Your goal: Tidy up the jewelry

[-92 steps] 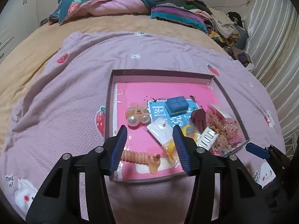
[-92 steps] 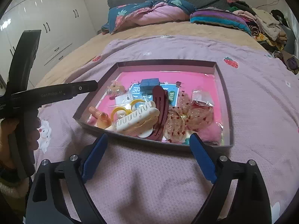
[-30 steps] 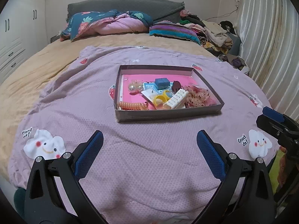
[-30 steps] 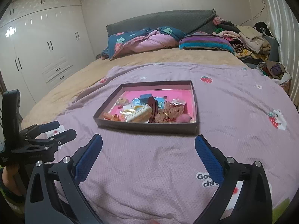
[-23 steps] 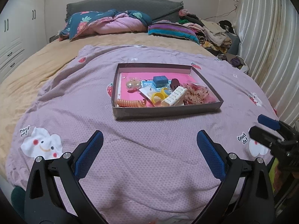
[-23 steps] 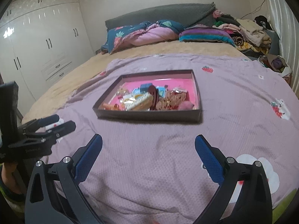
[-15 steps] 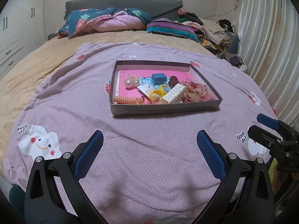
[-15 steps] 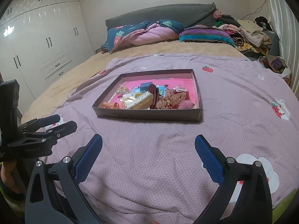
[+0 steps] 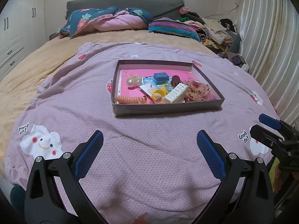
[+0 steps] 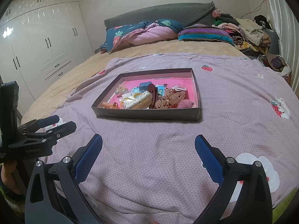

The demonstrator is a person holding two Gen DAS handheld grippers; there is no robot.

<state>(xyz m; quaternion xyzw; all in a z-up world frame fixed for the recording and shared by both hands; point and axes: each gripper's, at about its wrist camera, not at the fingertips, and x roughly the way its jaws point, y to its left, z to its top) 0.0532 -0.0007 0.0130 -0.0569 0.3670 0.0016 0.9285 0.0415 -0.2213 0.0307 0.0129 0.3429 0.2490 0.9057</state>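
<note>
While I hold my left gripper [image 9: 149, 153] above the near part of the lilac bedspread [image 9: 78, 100], its blue-padded fingers [image 9: 89, 153] are spread wide with nothing between them. Well ahead of the tips, a shallow dark cardboard tray [image 9: 168, 109] with a pink floor sits on the spread. Inside it, an orange spiral hair tie [image 9: 130, 99] lies against the near wall at the left, a white claw clip [image 9: 175, 94] lies slanted near the middle with a yellow ring-shaped piece [image 9: 158, 93] just beside it, and a small blue box [image 9: 160, 77] rests farther back. A dark maroon clip [image 9: 175, 79] sits to the right of the box, a spotted peach scrunchie [image 9: 198, 91] fills the right side, and a clear bauble hair tie [image 9: 133, 81] lies at the back left. At the right edge my right gripper [image 9: 269, 128] shows side-on over a cloud print; from here I cannot tell its spread.

From my right wrist, the right gripper [image 10: 148, 150] is likewise splayed wide and empty over the bedspread [image 10: 233, 97], well short of the tray [image 10: 147, 113]. The white claw clip [image 10: 138, 99] lies in the tray's near middle, touching the maroon clip [image 10: 152, 93], with the scrunchie [image 10: 170, 98] to the right and a fuzzy pink piece [image 10: 185, 104] in the near right corner. The orange spiral tie [image 10: 107, 105] is in the near left corner. My left gripper [image 10: 50, 124] reaches in from the left edge, hovering off the tray's left side. White wardrobe doors [image 10: 37, 56] stand along the left wall, and folded quilts [image 10: 149, 31] lie piled at the headboard.
</note>
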